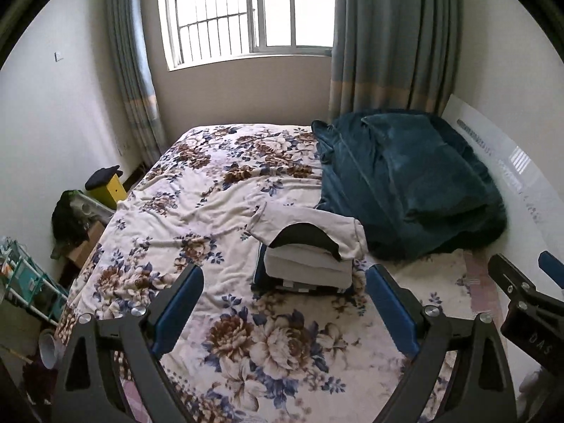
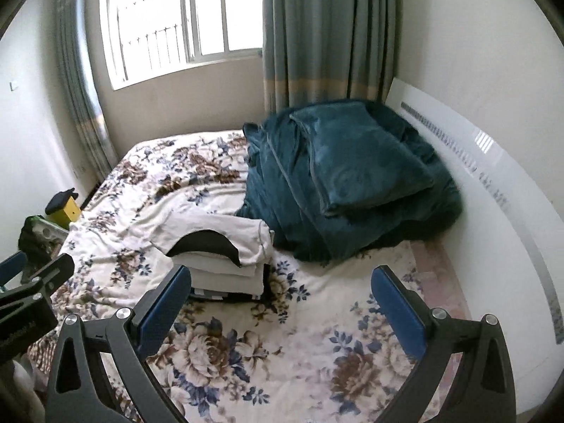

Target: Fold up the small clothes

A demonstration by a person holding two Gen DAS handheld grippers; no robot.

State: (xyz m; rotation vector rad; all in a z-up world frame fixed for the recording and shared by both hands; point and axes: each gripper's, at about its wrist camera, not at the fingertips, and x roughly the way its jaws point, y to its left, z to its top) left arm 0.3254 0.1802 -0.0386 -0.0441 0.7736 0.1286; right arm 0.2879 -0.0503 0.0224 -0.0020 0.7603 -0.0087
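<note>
A stack of folded clothes (image 1: 308, 264) sits on the floral bed sheet (image 1: 197, 211). On top lies a cream garment with a black collar panel (image 1: 303, 238), its sleeves spread sideways. The stack also shows in the right wrist view (image 2: 225, 264). My left gripper (image 1: 285, 303) is open and empty, hovering just in front of the stack. My right gripper (image 2: 282, 303) is open and empty, in front of and to the right of the stack. The right gripper's body shows at the right edge of the left wrist view (image 1: 521, 296).
A heap of teal blanket and pillow (image 1: 409, 183) lies behind and right of the stack, against the white headboard (image 1: 511, 162). A yellow box (image 1: 105, 190), dark clutter and a rack (image 1: 28, 282) stand left of the bed. Window and curtains are at the far end.
</note>
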